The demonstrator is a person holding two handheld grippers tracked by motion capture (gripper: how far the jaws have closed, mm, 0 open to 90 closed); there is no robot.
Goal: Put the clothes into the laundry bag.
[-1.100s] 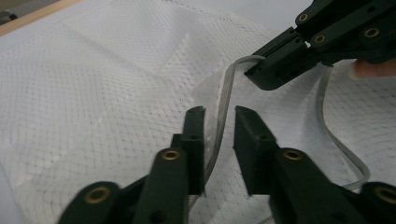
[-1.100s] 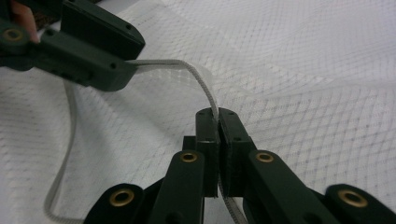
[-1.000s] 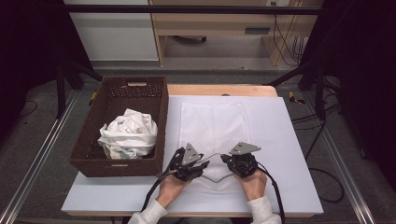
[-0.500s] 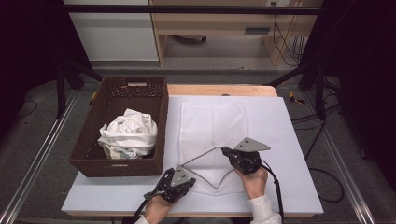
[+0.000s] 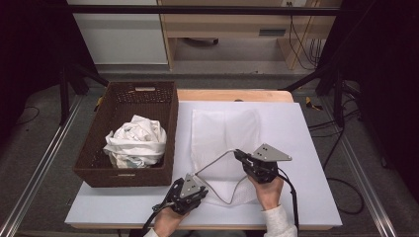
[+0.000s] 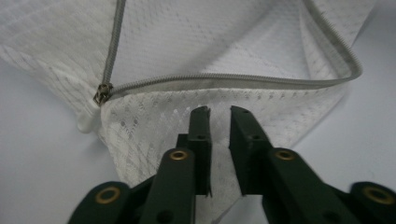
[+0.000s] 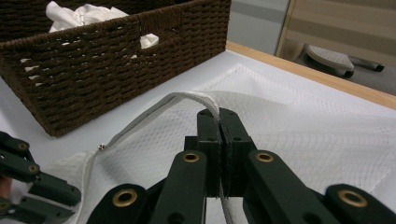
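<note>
Item: white mesh laundry bag [image 5: 225, 136], flat on the table [image 5: 316, 197], mouth toward me. Right gripper [image 7: 219, 116] clamps the upper zipper edge [image 7: 154, 109], lifted. Left gripper [image 6: 219, 114], jaws just parted, empty, hovers over the lower mesh; zipper pull [image 6: 102, 92] lies just left-forward of it.

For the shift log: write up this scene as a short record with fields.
Work: opening a white mesh zipper bag on the table
Right gripper: shut on the bag's upper zipper edge, holding it raised
Left gripper: jaws have just been opening, slightly apart over the lower mesh, nothing gripped
Zipper pull: at the opening's end
Basket: left of bag, holds crumpled white cloth
</note>
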